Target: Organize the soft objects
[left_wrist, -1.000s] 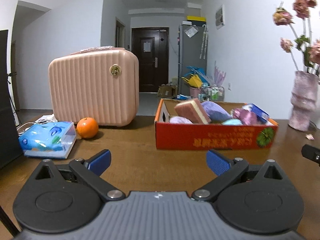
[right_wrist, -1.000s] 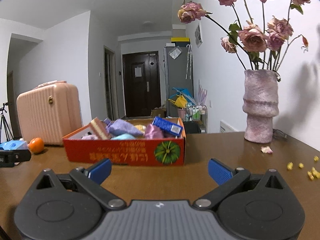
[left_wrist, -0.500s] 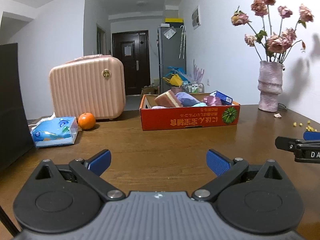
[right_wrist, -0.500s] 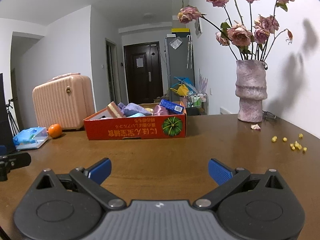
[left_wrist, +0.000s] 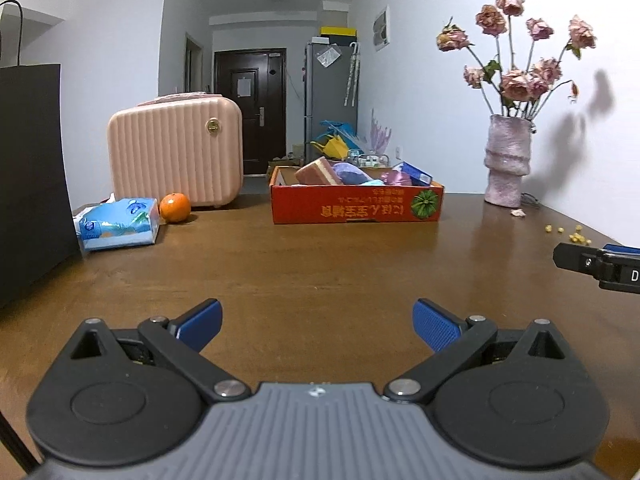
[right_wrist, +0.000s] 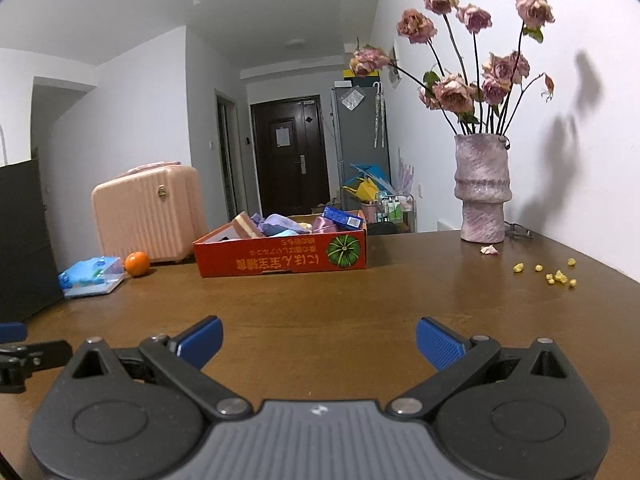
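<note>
I see the left tongs (left_wrist: 316,322) spread wide, with nothing between the blue ribbed pads (left_wrist: 434,326). They hover over bare tabletop (left_wrist: 320,264) and touch no object. The right tongs (right_wrist: 318,340) are spread equally wide and also grip nothing. Each pad sits on a black linkage arm pinned to a round black housing, with a grey ridged body between the housings.

The tabletop is dark brown wood with a slight sheen. In the left view, the tip of the right tongs shows at the right edge; in the right view, the tip of the left tongs shows at the lower left.

The soft objects lie in the box (left_wrist: 356,208), a low red cardboard tray with printed lettering and a green pumpkin graphic, well ahead of both tongs at the far middle of the tabletop. I can make out a layered sponge (left_wrist: 318,171), a purple cloth (left_wrist: 352,172), a pink pouch (left_wrist: 396,179) and a blue packet (left_wrist: 416,174) piled above its rim.

Left of the box stand a ribbed pink case (left_wrist: 176,156), a round orange (left_wrist: 175,207) and a plastic-wrapped tissue pack (left_wrist: 118,229). A rough, tiered pink vase (right_wrist: 482,188) with dried roses stands to the right. Yellow crumbs (right_wrist: 558,277) are scattered near it.
</note>
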Tool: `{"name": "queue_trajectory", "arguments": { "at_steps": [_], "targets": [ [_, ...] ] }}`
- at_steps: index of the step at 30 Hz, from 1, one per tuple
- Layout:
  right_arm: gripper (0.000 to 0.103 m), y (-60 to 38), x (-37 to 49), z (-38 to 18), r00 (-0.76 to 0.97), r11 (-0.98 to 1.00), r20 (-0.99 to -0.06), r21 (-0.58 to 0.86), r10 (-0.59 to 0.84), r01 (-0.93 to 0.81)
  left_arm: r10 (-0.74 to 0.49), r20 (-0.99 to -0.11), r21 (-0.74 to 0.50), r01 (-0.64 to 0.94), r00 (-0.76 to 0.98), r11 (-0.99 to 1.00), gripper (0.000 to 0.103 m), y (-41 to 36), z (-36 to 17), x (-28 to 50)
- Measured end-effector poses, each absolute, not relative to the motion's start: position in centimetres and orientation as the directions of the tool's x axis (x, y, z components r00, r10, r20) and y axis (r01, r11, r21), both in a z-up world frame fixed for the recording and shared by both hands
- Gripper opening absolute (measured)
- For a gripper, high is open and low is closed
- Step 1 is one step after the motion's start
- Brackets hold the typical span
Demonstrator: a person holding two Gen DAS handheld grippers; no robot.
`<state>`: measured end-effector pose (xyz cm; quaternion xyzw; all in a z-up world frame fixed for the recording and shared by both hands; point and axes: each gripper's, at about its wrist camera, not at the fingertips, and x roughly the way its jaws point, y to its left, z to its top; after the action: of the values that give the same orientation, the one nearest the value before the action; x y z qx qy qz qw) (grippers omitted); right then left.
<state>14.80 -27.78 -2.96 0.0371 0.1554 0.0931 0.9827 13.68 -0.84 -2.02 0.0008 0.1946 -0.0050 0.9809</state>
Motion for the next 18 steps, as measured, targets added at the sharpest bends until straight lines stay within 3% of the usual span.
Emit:
{"name": "queue_trajectory", "arguments": {
  "at_steps": [18],
  "targets": [
    [0.103,-26.2,9.3,-0.9,0.942,0.974,-0.247,0.049,0.227,-0.222,-0.053,-0.298,0.037,0.067,0.953,0.997,0.103,-2.8,-0.1,8.2]
  ]
}}
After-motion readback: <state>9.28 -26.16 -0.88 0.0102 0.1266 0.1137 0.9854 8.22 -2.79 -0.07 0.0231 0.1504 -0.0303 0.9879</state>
